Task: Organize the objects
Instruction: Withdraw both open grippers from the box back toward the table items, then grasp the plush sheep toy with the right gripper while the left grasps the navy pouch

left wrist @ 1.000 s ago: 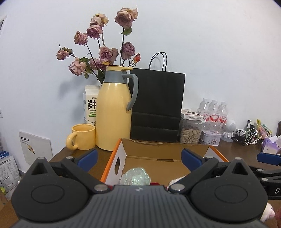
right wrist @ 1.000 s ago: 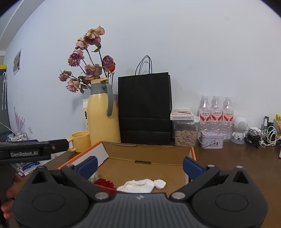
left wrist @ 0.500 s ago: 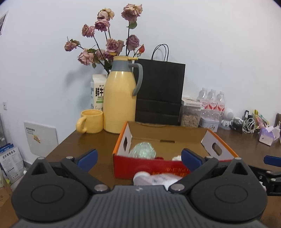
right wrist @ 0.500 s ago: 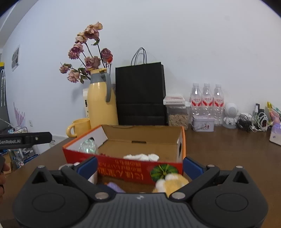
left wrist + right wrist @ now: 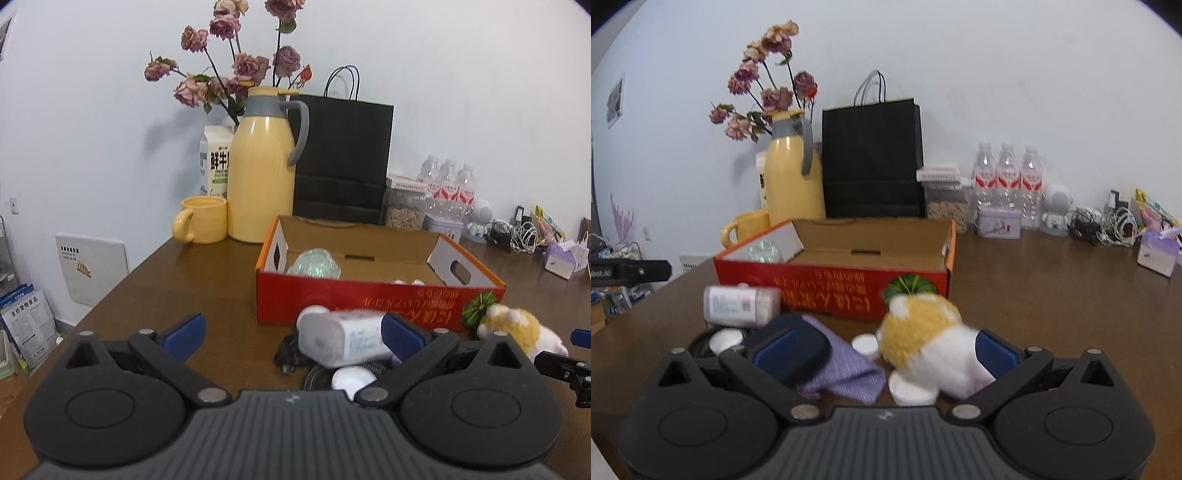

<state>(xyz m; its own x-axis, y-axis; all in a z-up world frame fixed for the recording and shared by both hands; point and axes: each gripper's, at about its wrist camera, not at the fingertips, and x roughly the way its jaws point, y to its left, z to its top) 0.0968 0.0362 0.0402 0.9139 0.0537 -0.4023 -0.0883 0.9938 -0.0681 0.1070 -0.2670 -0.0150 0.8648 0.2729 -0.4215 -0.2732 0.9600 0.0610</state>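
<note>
"鲜牛" on milk carton, "ot.AI" on the other gripper's arm

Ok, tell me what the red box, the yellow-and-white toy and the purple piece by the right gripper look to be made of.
Red box: corrugated cardboard, printed red outside and raw brown inside, with folded flaps.
Yellow-and-white toy: plush, with a fuzzy, matte pile.
Purple piece: probably woven cloth; it lies limp and shows fine stripes.
</note>
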